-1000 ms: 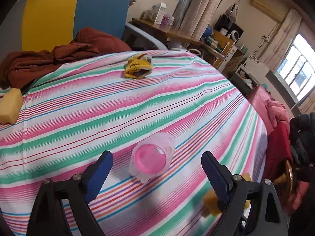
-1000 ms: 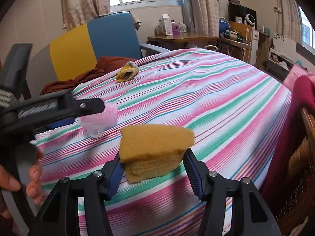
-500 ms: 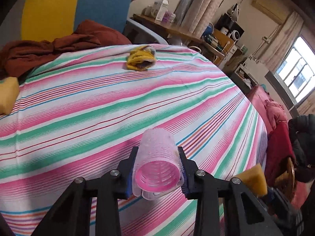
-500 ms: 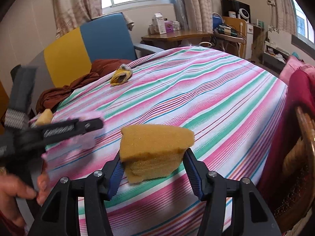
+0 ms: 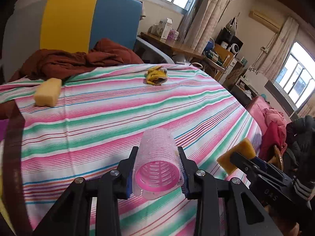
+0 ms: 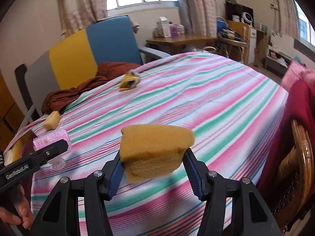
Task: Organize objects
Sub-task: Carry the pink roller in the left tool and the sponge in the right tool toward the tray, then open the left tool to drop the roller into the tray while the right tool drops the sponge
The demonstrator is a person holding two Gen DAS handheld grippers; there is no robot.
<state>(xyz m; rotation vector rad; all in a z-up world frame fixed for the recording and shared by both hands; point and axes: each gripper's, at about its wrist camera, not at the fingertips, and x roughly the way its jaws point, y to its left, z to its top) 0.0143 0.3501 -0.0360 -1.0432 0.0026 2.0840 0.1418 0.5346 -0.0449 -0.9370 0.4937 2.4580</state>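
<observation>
My left gripper [image 5: 157, 172] is shut on a pink hair roller [image 5: 157, 163], lifted above the striped tablecloth [image 5: 110, 116]. From the right wrist view the roller [image 6: 52, 138] and the left gripper [image 6: 48, 153] show at the lower left. My right gripper [image 6: 152, 169] is shut on a brown sponge [image 6: 155, 151], held over the cloth; that sponge [image 5: 237, 156] and the right gripper [image 5: 239, 160] appear at the right of the left wrist view. A pale yellow sponge [image 5: 48, 92] lies at the cloth's far left edge. A yellow crumpled item [image 5: 156, 74] lies at the far side.
A rust-brown garment [image 5: 78, 61] is heaped on a yellow and blue chair [image 5: 88, 21] behind the table. A wicker chair with red clothing [image 6: 299, 137] stands at the right. A person's hand [image 6: 18, 214] holds the left gripper. A cluttered wooden desk [image 6: 181, 39] stands behind.
My left gripper closed on the pink roller, lifted it off the cloth and carried it left and back. The right gripper kept holding the brown sponge almost still.
</observation>
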